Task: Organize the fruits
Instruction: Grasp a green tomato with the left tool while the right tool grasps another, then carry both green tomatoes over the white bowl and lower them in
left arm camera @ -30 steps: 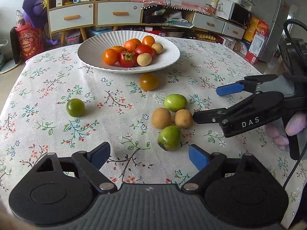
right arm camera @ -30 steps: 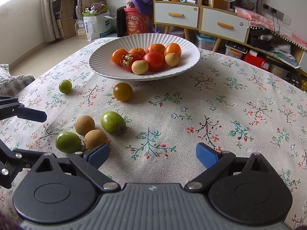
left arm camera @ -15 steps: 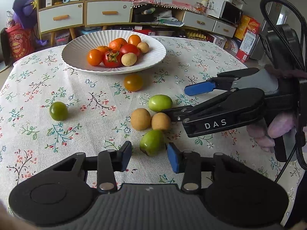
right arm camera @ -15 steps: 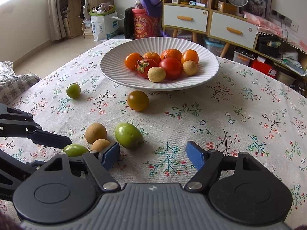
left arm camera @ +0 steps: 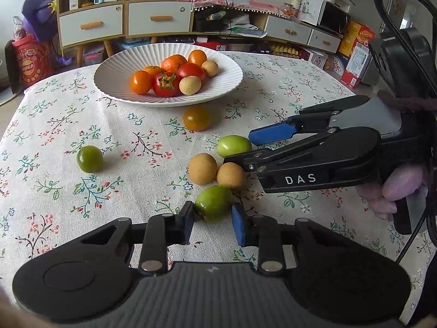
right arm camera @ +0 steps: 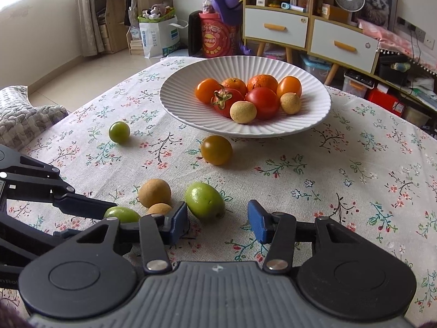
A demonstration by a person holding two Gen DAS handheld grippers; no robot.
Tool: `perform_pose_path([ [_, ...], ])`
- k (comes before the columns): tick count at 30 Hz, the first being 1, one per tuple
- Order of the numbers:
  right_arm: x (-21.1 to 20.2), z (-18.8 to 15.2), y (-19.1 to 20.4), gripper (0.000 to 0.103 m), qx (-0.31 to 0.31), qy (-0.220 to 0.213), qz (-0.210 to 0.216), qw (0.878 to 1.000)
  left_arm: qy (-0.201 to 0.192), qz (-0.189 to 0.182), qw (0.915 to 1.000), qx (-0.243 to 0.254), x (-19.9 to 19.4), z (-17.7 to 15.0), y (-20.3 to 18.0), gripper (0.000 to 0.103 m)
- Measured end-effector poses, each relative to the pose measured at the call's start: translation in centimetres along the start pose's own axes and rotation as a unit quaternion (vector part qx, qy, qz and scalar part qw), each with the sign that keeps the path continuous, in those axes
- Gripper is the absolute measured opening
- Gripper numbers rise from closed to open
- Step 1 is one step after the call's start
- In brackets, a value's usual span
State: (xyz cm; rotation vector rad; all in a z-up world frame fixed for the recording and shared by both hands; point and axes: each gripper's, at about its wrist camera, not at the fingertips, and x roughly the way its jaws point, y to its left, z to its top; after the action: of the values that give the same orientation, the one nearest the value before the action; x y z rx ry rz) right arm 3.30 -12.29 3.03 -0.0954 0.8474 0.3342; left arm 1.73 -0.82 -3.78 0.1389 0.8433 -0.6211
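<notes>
While both grippers have just been closing, each has a green fruit between its fingers. Nearest, the left gripper (left arm camera: pixel 213 220) has its jaws drawn in on the near green fruit (left arm camera: pixel 213 203), an oval one lying straight ahead of it; both pads look to be touching its sides, so it appears pinched, still resting on the flowered tablecloth (left arm camera: pixel 82 125). Its long axis runs roughly across the jaws, tilted slightly. Just beyond it sit two brown fruits (left arm camera: pixel 202 168), touching each other. To their far right, the right gripper (left arm camera: pixel 244 149) reaches in from the side, its fingers straddling the second green fruit (left arm camera: pixel 234 146). In the right wrist view that fruit (right arm camera: pixel 204 201) lies between the pads but hard against the left pad (right arm camera: pixel 177 222), with a clear gap to the right pad, so the right gripper (right arm camera: pixel 218 220) is partly spread and not yet gripping. It lies aslant across the opening. Farther out, an orange-brown tomato (left arm camera: pixel 196 118) rests just short of the white plate (left arm camera: pixel 114 87), and a small round green tomato (left arm camera: pixel 89 159) sits well off to the left. The plate, ahead of both grippers, already holds red, orange and tan fruit; judging by that, each green fruit has to be lifted forward to it.
</notes>
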Motion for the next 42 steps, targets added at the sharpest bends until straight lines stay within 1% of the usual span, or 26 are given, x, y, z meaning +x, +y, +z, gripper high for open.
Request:
perform_pose_path([
  [2, 0.0, 0.0, 0.2, 0.037, -0.003, -0.001, 0.005, 1.000, 0.000, 0.006, 1.0000, -0.003, -0.1, 0.0, 0.2, 0.025],
  [4, -0.1, 0.1, 0.3, 0.027, -0.005, -0.001, 0.012, 1.000, 0.000, 0.010, 0.9999, -0.004, -0.2, 0.1, 0.4, 0.025],
  [7, -0.2, 0.1, 0.2, 0.027, -0.003, -0.001, 0.021, 1.000, -0.001, 0.016, 0.9998, -0.012, -0.4, 0.1, 0.9, 0.024],
  [11, -0.3, 0.1, -0.1, 0.027, 0.002, -0.001, 0.021, 1.000, -0.001, 0.023, 0.9995, -0.021, -0.5, 0.2, 1.4, 0.024],
  [22, -1.2, 0.7, -0.9, 0.027, 0.019, -0.017, 0.021, 0.999, -0.020, 0.024, 0.9993, -0.022, -1.4, 0.9, 1.7, 0.024],
  [31, -2.0, 2.2, -1.6, 0.027, 0.041, -0.044, 0.014, 0.998, -0.049, 0.032, 0.9978, -0.030, -1.9, 3.1, 1.8, 0.024],
  [42, -1.7, 4.4, -2.8, 0.027, 0.064, -0.067, -0.005, 0.996, -0.069, 0.043, 0.9954, -0.050, -1.0, 5.8, 1.6, 0.024],
])
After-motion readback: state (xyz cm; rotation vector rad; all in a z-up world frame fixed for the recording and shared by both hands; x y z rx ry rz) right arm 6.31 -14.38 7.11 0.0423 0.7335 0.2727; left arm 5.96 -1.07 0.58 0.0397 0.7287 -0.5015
